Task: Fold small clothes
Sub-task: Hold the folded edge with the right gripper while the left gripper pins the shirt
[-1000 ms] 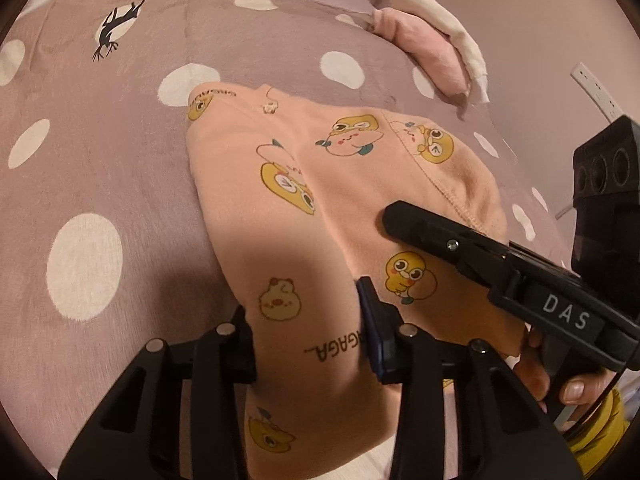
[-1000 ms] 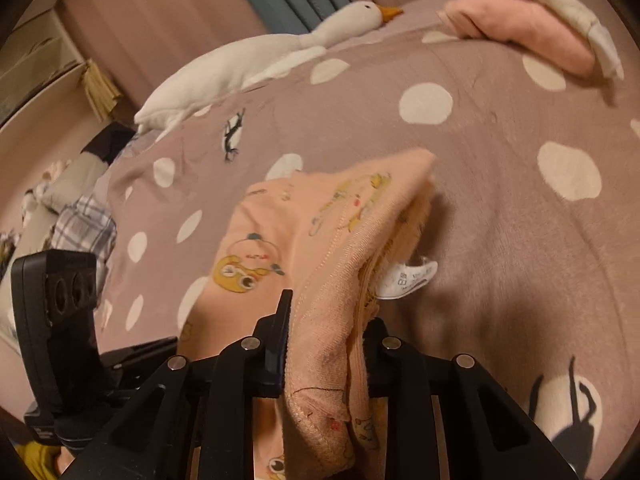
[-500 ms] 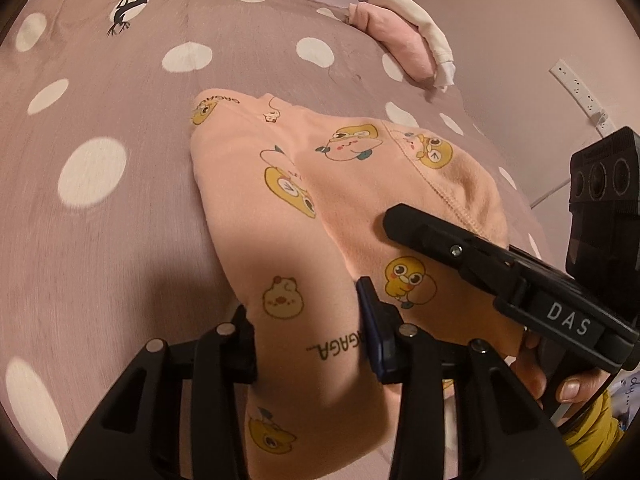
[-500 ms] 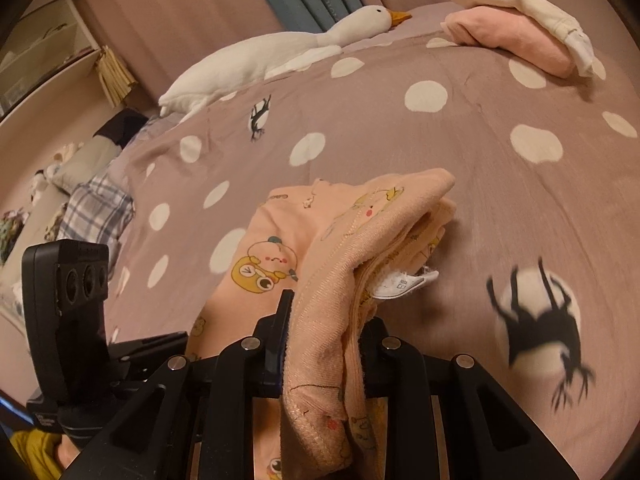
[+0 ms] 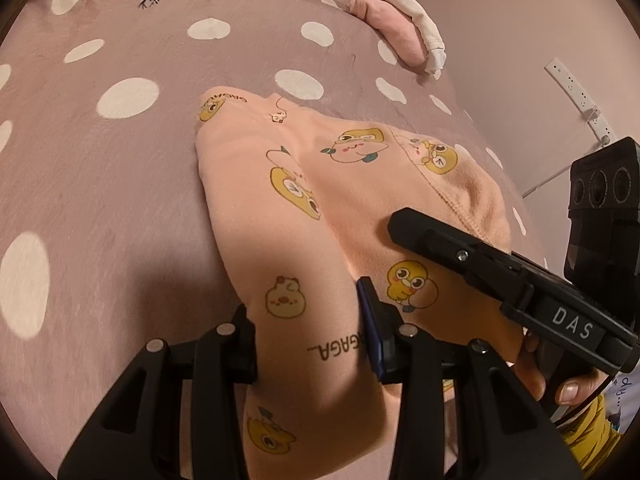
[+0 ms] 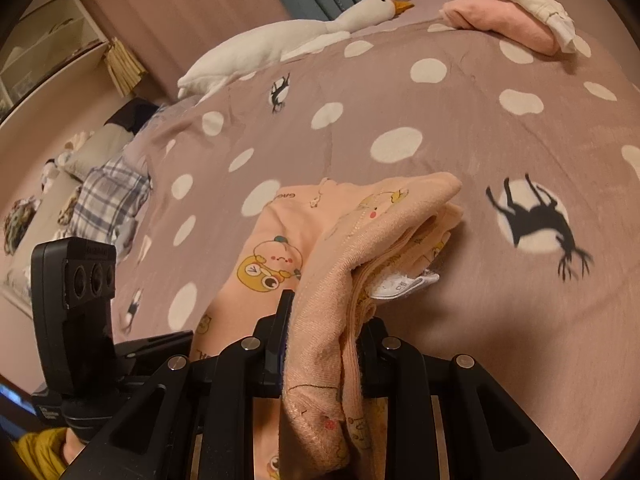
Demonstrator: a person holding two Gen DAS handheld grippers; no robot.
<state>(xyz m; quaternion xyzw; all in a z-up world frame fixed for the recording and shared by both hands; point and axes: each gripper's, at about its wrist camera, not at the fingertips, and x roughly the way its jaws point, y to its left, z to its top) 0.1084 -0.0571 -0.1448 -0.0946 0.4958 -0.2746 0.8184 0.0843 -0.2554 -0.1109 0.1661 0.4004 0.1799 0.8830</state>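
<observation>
A small peach garment (image 5: 320,208) printed with cartoon ducks and fruit lies partly folded on the mauve polka-dot bedspread (image 5: 120,184). My left gripper (image 5: 308,336) is shut on its near left part, cloth bunched between the pads. My right gripper (image 6: 324,344) is shut on the bunched hem of the same garment (image 6: 360,240), whose white care label (image 6: 400,282) hangs out to the right. In the left wrist view the right gripper (image 5: 480,256) lies across the garment's right side, with a hand (image 5: 560,384) on its handle. The left gripper's body (image 6: 84,280) shows at the lower left of the right wrist view.
A folded pink and white pile (image 6: 516,12) sits at the far right of the bed. A white goose plush (image 6: 304,32) lies along the far edge, with checked bedding (image 6: 108,200) at the left. A wall with a white power strip (image 5: 576,96) runs along the right.
Both grippers have pulled back towards me together, dragging the garment over the bedspread; the dots and the horse print have slid away. Both grips are unchanged.
</observation>
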